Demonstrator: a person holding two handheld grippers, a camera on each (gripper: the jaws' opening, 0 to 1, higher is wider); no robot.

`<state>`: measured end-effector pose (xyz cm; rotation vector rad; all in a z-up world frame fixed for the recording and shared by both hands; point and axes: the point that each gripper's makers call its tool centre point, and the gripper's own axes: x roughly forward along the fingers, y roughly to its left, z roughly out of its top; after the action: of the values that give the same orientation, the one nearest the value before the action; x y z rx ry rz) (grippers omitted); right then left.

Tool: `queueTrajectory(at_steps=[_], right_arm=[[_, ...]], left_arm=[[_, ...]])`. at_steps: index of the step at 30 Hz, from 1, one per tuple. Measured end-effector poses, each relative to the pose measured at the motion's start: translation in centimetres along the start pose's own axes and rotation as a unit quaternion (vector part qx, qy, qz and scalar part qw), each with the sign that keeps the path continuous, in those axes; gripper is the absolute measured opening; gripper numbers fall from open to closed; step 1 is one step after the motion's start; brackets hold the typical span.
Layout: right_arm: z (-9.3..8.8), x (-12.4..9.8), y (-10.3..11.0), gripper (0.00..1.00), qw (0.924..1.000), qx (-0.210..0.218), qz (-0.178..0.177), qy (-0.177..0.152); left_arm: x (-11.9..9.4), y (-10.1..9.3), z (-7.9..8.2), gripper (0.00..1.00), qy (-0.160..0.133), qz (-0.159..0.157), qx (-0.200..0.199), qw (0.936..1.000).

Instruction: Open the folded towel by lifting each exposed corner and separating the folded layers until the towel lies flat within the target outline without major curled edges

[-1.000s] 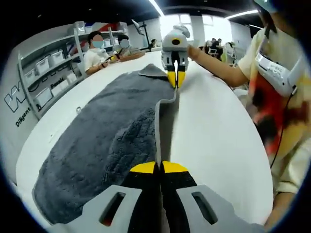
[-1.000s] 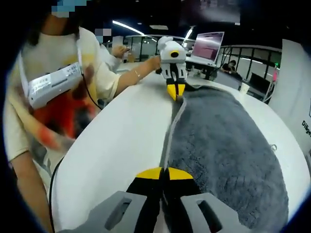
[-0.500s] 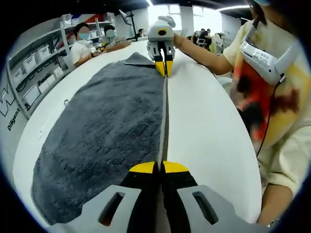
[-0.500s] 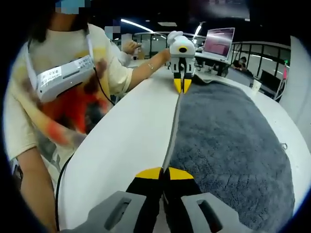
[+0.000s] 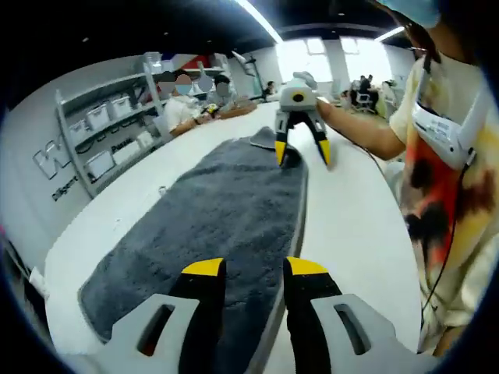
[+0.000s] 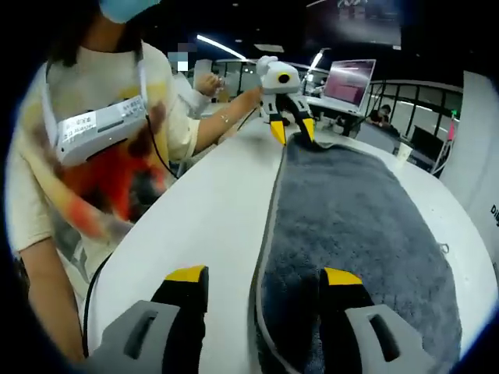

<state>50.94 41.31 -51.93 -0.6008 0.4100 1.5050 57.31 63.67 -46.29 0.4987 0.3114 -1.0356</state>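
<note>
Towel (image 5: 210,210) lies spread on the table (image 5: 351,210), its far corner folded. Left gripper (image 5: 249,269) and right gripper (image 6: 261,276) hover over opposite ends, jaws wide, holding nothing.

Large "W" on the grey wall (image 5: 48,160), smaller lettering below unreadable

Left gripper (image 5: 253,269) fingers parted, right gripper (image 6: 263,276) too (towel (image 5: 210,210) edge released)

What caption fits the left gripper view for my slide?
Open left gripper above the flat grey terry towel on the white table, open right gripper at its far end.
</note>
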Motion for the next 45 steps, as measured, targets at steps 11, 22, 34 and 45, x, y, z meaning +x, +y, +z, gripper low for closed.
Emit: queueTrajectory(at_steps=[11, 22, 34, 45], right_arm=[[-0.6, -0.1, -3.0, 0.77, 0.9984, 0.024, -0.051, 0.007], [-1.5, -0.2, -3.6, 0.76, 0.9972, 0.027, -0.065, 0.027], [-1.7, -0.3, -3.8, 0.76, 0.9965, 0.029, -0.072, 0.032], [-1.2, -0.5, -4.0, 0.76, 0.9966, 0.028, -0.075, 0.020]], left_arm=[[-2.4, 6.6, -3.4, 0.20, 0.008, 0.191, -0.130, 0.9728], [-3.2, 7.5, -7.3, 0.02, 0.091, 0.256, -0.123, 0.9546], [-8.9, 9.1, -9.3, 0.01, 0.052, 0.407, -0.186, 0.8927], [-12.1, 8.8, -13.3, 0.01, 0.085, 0.483, -0.226, 0.8416]])
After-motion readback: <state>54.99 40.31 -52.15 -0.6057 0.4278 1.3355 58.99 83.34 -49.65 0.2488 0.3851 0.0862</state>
